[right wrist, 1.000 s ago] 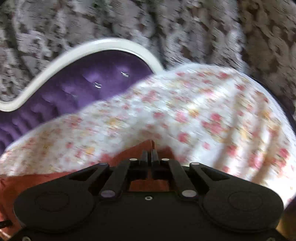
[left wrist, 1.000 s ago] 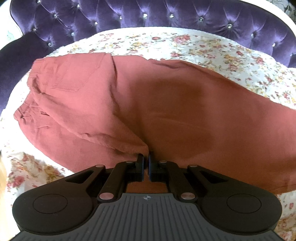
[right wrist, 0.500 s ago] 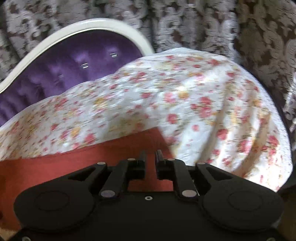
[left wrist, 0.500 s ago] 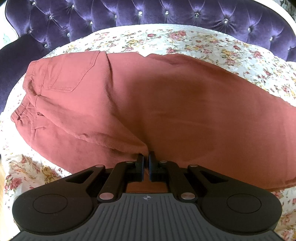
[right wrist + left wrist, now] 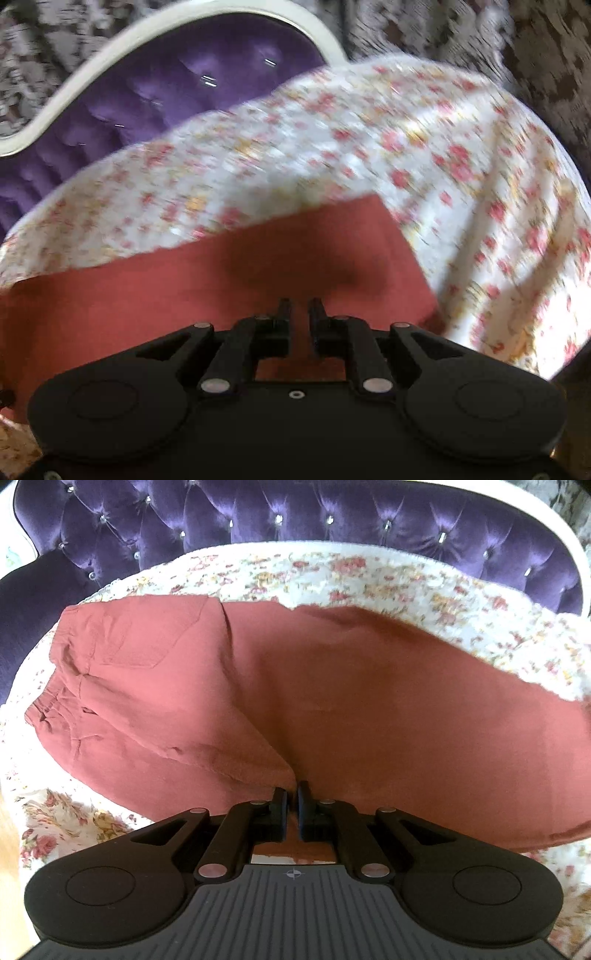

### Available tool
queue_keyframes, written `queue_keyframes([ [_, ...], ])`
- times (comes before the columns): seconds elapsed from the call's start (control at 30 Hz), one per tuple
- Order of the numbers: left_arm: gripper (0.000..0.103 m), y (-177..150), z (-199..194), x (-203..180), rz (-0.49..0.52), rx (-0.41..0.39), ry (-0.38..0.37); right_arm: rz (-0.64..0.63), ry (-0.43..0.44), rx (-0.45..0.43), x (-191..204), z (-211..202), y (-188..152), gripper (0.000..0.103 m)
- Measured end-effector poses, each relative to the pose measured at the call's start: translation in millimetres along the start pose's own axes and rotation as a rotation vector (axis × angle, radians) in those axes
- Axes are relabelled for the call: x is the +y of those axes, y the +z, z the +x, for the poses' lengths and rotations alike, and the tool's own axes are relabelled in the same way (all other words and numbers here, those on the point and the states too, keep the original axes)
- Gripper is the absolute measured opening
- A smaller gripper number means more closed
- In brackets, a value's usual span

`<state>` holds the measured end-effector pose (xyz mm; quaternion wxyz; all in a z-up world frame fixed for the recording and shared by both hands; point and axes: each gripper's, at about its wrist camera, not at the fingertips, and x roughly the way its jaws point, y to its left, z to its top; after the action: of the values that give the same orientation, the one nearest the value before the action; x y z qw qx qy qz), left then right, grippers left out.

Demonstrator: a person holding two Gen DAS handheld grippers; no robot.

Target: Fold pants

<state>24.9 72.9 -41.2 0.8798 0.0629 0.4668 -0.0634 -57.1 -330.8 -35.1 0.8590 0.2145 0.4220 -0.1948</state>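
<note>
A purple tufted sofa [image 5: 332, 520] with a white frame fills the far side of the scene, and a floral sheet [image 5: 388, 579] is spread over its seat. On that sheet lie the pants [image 5: 332, 686], rust red, stretched lengthwise left to right: the waistband [image 5: 55, 686] with its elastic gathers sits at the left, a back pocket [image 5: 147, 635] faces up beside it, and the legs run off to the right, where the right wrist view shows the hem end [image 5: 369, 236] lying flat with a square corner on the sheet.

The pants look already halved lengthwise, one leg laid over the other, so the step in hand seems to be settling that first fold. The left tool [image 5: 291, 805] sits at the near edge around the crotch, its jaws pressed almost together on a pinch of cloth that rises into a small ridge between them. The right tool [image 5: 299, 317] hovers just over the leg near the hem, its jaws a narrow gap apart and holding nothing; that view is blurred, so contact with the cloth cannot be told.

The next move probably calls for the left tool to let go, then for a grip at the hem end, carrying it left across toward the waistband while keeping the edges aligned
</note>
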Motion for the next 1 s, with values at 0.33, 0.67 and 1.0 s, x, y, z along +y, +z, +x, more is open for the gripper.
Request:
queue_keyframes([
  [0.33,0.009,4.9,-12.9,27.5,-0.026,0.023,-0.113,-0.188,0.187,-0.029,104.5,-1.7,1.6,0.022],
  [0.67,0.009,-17.5,11.4,10.5,0.006,0.034,-0.032,-0.304,0.279,0.022,166.2,8.9,-14.6,0.022],
  [1.0,0.010,-27.8,3.3,10.1,0.015,0.000,-0.030,-0.315,0.298,0.061,179.4,15.3,-27.0,0.022],
])
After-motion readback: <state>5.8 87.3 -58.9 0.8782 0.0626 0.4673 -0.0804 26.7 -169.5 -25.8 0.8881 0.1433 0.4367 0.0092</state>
